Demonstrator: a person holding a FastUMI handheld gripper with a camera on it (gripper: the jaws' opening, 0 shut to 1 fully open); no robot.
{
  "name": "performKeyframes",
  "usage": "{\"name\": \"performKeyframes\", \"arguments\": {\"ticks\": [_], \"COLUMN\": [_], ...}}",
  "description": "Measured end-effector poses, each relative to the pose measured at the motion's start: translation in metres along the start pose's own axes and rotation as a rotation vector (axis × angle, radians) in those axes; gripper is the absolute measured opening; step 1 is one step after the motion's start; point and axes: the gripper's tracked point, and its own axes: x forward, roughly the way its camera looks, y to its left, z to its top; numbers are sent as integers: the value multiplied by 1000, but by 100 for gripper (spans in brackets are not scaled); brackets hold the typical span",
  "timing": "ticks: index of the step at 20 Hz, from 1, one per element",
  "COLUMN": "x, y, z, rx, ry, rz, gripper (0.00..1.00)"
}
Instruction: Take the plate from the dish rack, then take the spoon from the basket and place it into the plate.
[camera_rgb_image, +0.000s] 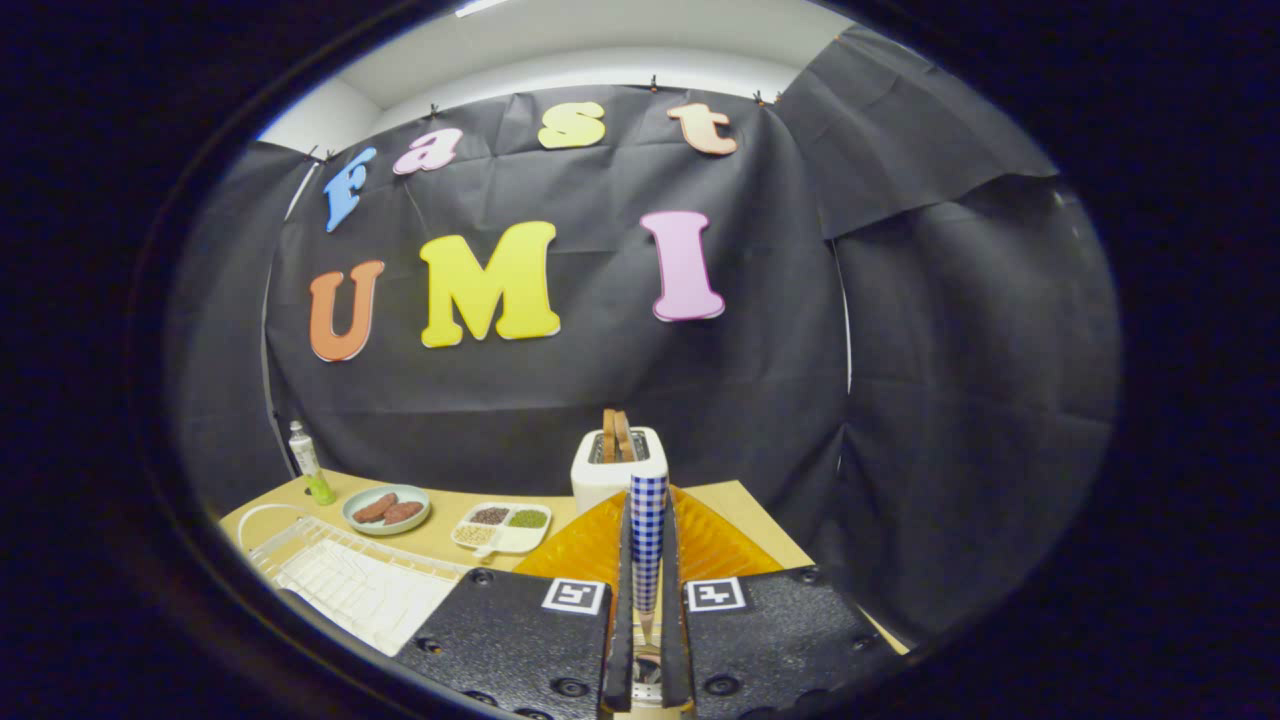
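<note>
Tool (647, 610): fingers drawn close together, both pressing on the blue-and-white checked handle of the spoon (648, 535), which stands upright between them; its bowl cannot be seen.
Orange plate (710, 545): ribbed and translucent, lying on the counter just ahead of the fingers, showing on both sides of the spoon handle.
Toaster (617, 465): white, just beyond the plate, two slices of bread standing up from its slot.
Dish rack (345, 575): white wire, beside the tool on the near part of the counter, with a white ridged tray in it.
Small plate (386, 509): pale green, beyond the rack, carrying two reddish-brown pieces of food.
Divided tray (502, 527): white, between the small plate and the toaster, its compartments holding dark, green and pale grains.
Bottle (308, 462): white with a green base, upright at the far corner near the wall.
Counter (450, 505): light wood.
</note>
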Motion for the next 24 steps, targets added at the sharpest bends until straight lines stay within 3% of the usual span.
{"name": "performKeyframes", "arguments": {"ticks": [5, 10, 13, 17, 24], "x": [-77, -146, -179, -211, -222], "y": [55, 97, 121, 160, 210], "z": [26, 4, -28, -77, -141], "rx": [-13, -33, -61, 6, 54], "ry": [-69, -88, -95, -88, -25], "rz": [56, 100, 124, 179, 216], "gripper": [16, 16, 16, 17, 17]}}
